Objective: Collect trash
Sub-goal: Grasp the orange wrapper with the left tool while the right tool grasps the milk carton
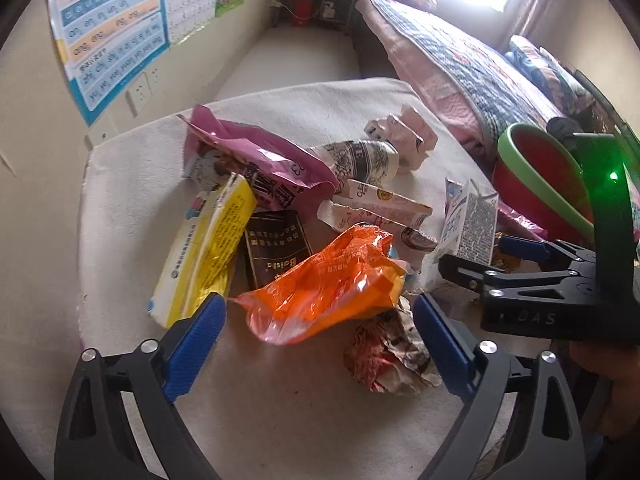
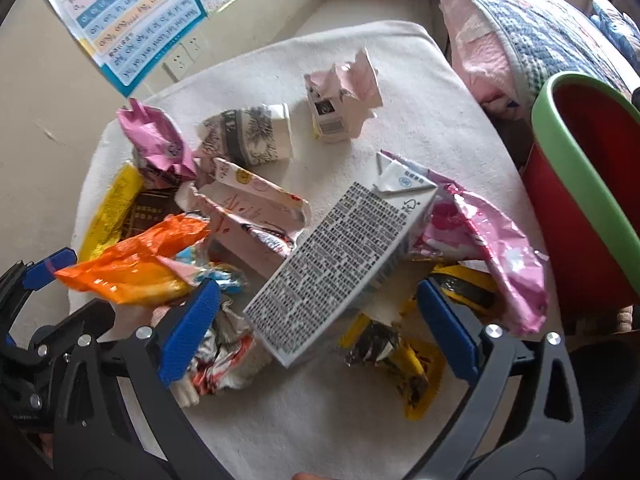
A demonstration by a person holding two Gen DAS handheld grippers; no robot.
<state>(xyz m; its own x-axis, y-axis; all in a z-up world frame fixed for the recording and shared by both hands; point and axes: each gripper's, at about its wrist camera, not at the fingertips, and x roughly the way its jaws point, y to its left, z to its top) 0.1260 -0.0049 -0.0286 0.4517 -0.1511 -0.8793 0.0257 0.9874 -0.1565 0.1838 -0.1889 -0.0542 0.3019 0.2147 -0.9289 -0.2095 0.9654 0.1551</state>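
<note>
An orange wrapper point(image 1: 324, 280) is seen lying between the spread jaws of the left gripper point(image 1: 320, 316), untouched by either blue pad, on a white cloth-covered table point(image 1: 280, 400). A crumpled red-and-white wrapper point(image 1: 390, 354) lies at five o'clock from it, just beside the right-hand pad. At ten o'clock from the orange wrapper a dark box point(image 1: 276, 250) is found, with a yellow packet point(image 1: 204, 252) further out at nine o'clock and a purple bag point(image 1: 256, 160) at eleven. A milk carton point(image 2: 340, 276) is framed between the wide-open jaws of the right gripper point(image 2: 318, 320), no pad being pressed on it; it is tilted over other litter near the table's centre. A pink wrapper point(image 2: 492, 248) is seen at three o'clock from the carton, a yellow-and-black wrapper point(image 2: 404, 360) at five. Beyond the table's edge, at two o'clock, a red bin point(image 2: 588, 184) with a green rim stands.
</note>
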